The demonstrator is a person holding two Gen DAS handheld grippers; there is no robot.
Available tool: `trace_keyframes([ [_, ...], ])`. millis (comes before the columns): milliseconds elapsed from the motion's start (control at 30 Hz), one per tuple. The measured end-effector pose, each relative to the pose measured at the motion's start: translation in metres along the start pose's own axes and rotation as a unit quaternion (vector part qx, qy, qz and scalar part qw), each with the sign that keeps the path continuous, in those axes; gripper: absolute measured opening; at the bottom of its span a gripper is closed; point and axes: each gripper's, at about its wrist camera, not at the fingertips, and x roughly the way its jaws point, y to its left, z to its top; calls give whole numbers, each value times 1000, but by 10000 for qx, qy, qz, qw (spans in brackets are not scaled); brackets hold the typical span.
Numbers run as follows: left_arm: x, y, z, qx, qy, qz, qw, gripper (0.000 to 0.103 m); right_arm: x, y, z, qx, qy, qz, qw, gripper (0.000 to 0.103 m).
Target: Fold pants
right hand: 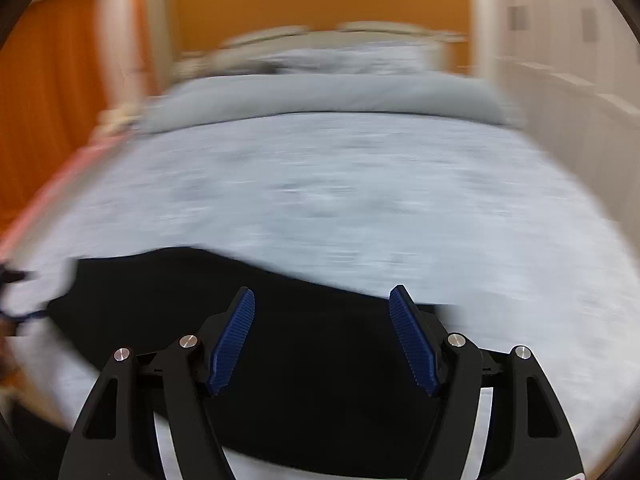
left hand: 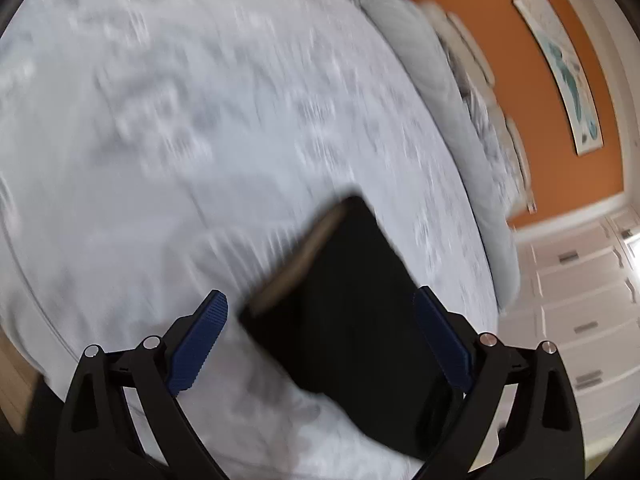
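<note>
1. Black fabric: the pants (right hand: 248, 344) lie flat on the pale patterned bedspread (right hand: 360, 200), at the near edge of the bed. In the right wrist view they spread from the near left across to the near middle, under the gripper.

2. The left wrist view shows the pants (left hand: 340, 300) as a dark, roughly rectangular slab with a lighter band along its left edge, perhaps a waistband or lining; blur keeps me from telling which. That neat shape suggests the folding is already partly done.

3. Left gripper (left hand: 322, 300): its blue fingers stand wide apart, nothing between them, hanging above the cloth. I cannot tell whether the tips touch it.

4. Right gripper (right hand: 322, 294): fingers likewise spread apart and empty, poised over the far edge of the pants.

5. Handling, as I judge it: the cloth looks soft and limp, light enough for one pinch to lift, and it will sag and drape rather than hold shape. The ribbed finger pads should grip it well.

6. Where to take hold: at an edge or corner, pinching through every layer at once, so the lower layers are not left behind. Two grips along the same edge would keep the fold square.

7. Risk: the soft bedspread lies directly beneath, so a deep pinch could catch it together with the pants.
</note>
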Motion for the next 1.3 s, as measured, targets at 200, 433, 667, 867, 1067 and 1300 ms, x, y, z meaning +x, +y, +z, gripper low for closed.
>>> trace_keyframes([
  [200, 48, -17, -14, 401, 752, 381, 9956, 23, 54, 104, -11, -1099, 783, 844, 9872, 68],
  [433, 25, -55, 8, 1202, 103, 119, 9926, 20, 61, 140, -11, -997, 631, 1206, 9857, 68],
  [667, 16, 9, 3, -105, 279, 321, 9990, 49, 73, 124, -11, -775, 877, 911, 9889, 68],
  [867, 4, 11, 8, -347, -47, 184, 9992, 90, 68, 96, -12, -617, 906, 566, 9924, 68],
  [1067, 37, -5, 2, -142, 130, 286, 9994, 29, 66, 71, -14, -440, 963, 305, 9939, 68],
  [1300, 5, -123, -49, 1547, -568, -307, 9858, 16, 37, 11, -3, 160, 555, -204, 9981, 68],
])
